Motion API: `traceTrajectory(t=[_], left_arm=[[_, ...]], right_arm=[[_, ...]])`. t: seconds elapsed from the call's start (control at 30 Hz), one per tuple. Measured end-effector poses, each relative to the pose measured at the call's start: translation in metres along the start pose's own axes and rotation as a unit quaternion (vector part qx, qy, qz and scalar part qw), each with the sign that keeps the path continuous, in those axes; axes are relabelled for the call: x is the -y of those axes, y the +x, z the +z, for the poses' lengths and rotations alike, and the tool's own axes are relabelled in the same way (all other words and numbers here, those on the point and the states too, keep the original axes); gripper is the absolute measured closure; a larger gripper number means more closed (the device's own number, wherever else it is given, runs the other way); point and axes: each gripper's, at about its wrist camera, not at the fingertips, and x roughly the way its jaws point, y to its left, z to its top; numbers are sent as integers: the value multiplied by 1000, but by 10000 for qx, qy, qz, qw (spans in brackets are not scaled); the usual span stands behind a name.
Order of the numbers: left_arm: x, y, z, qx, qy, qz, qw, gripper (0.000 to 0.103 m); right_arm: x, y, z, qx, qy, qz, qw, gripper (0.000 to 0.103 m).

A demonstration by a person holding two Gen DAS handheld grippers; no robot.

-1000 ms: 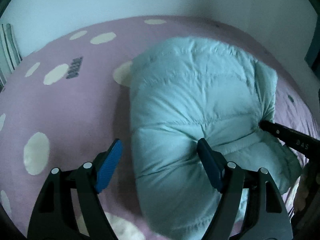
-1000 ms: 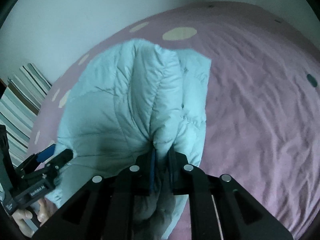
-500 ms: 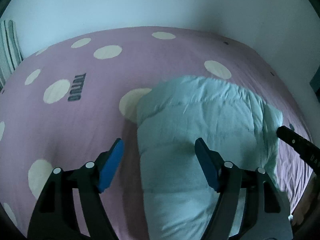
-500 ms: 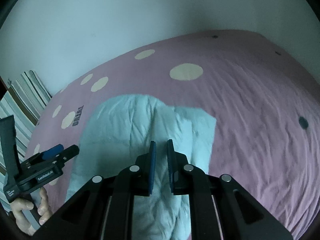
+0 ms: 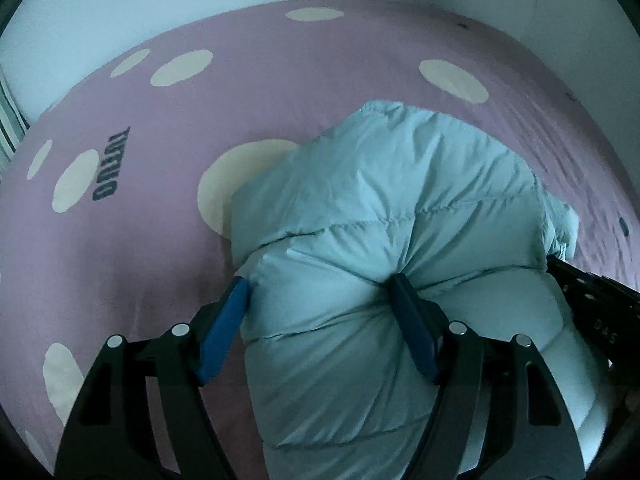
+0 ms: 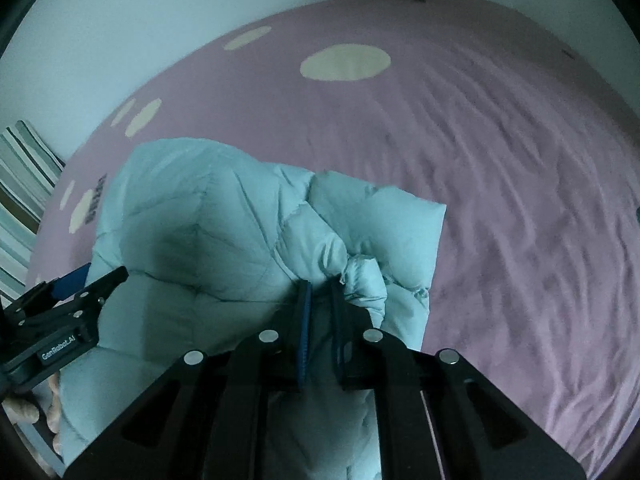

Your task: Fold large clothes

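A puffy light-blue quilted jacket [image 5: 380,240] lies bunched on the purple bed; it also shows in the right wrist view [image 6: 224,236]. My left gripper [image 5: 320,292] is open wide, its blue pads on either side of a thick fold of the jacket, the right pad pressing into it. My right gripper [image 6: 320,292] is shut on a bunched edge of the jacket at its right side. The right gripper's finger shows in the left wrist view [image 5: 588,292], and the left gripper shows in the right wrist view [image 6: 76,292].
The bed sheet [image 5: 120,240] is purple with cream dots and a dark printed word [image 5: 110,164]. A pale wall [image 6: 160,20] runs behind the bed. A striped pillow [image 6: 24,176] lies at the far left.
Both grippers have come back down onto the jacket. The left gripper's pads now straddle a fold. The right gripper, shut and clear of the fabric half a second ago, now pinches a bunched edge.
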Motion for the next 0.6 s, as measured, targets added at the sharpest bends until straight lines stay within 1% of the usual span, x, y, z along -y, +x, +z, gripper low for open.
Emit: traceTrajectory(t=[0.13, 0.3, 0.4, 0.5, 0.53, 0.6], left_arm=[[0, 7, -3, -8, -43, 20, 10000, 28], [4, 10, -7, 40, 40, 124, 9999, 28], [4, 11, -7, 33, 33, 106, 9999, 28], [2, 4, -5, 111, 28, 66, 9999, 29], [2, -2, -5, 158, 34, 73, 9998, 29], [-2, -12, -8, 233, 17, 109, 9997, 29]], right_arm=[[0, 3, -2, 34, 32, -4, 10000, 95], [-4, 4, -4, 105, -12, -112, 9999, 96], [-7, 5, -3, 149, 22, -118, 9998, 96], [-7, -4, -3, 322, 38, -70, 9995, 95], [-7, -11, -4, 388, 37, -67, 9992, 93], [-6, -28, -7, 554, 80, -86, 9984, 92]])
